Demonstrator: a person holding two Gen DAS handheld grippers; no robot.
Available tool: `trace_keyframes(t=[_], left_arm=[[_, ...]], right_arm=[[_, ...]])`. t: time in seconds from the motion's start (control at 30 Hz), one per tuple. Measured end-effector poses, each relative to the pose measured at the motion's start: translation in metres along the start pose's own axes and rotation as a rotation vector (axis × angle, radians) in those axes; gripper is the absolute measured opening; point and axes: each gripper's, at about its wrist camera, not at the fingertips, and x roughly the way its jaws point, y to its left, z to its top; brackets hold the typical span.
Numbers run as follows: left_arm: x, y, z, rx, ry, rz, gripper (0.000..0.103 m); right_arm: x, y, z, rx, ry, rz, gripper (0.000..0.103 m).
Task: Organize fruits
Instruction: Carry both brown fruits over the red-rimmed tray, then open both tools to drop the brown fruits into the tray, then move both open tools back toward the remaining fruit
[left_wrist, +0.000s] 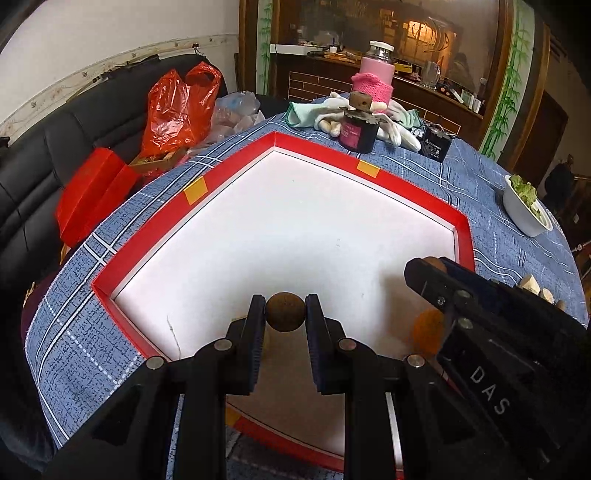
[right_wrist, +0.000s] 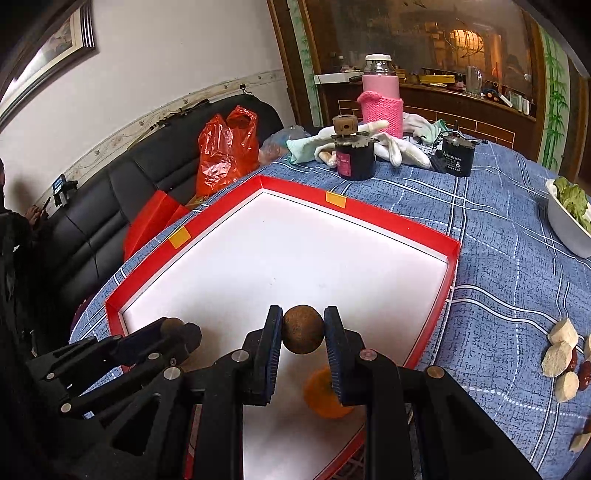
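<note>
The tray (left_wrist: 466, 236) lay on the tablecloth (right_wrist: 498, 258), the left gripper (left_wrist: 285, 314) and right gripper (right_wrist: 303, 330) side by side over its near part, each with a round fruit (left_wrist: 285, 313) between its fingers. An orange (right_wrist: 321, 398) sat in the tray beneath the right gripper. Behind the tray stood a jar (right_wrist: 354, 158) and a flask (right_wrist: 380, 96) (gloves (right_wrist: 399, 147) lay between them). A bowl (right_wrist: 569, 229) sat to the right, cut slices (right_wrist: 561, 354) nearer.

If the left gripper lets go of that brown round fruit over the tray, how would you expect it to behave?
The brown fruit looks nearly spherical, so it would probably roll on the smooth white floor of the tray. The red rim should likely stop it. Pinched at its widest by the left gripper, it seems firm.
</note>
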Motion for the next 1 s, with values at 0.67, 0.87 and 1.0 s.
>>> trace_keyframes(t=[0.67, 0.87, 1.0], left_arm=[[-0.033, 0.011, -0.011, -0.125, -0.04, -0.014, 0.062], [-0.057, -0.039, -0.024, -0.016, -0.114, -0.082, 0.064], [-0.063, -0.089, -0.036, 0.112, -0.123, -0.15, 0.064]], right_arm=[[-0.051, -0.027, -0.006, 0.093, -0.09, 0.033, 0.064], [-0.113, -0.073, -0.039, 0.165, -0.194, -0.033, 0.066], [-0.15, -0.114, -0.068, 0.218, -0.235, -0.112, 0.067]])
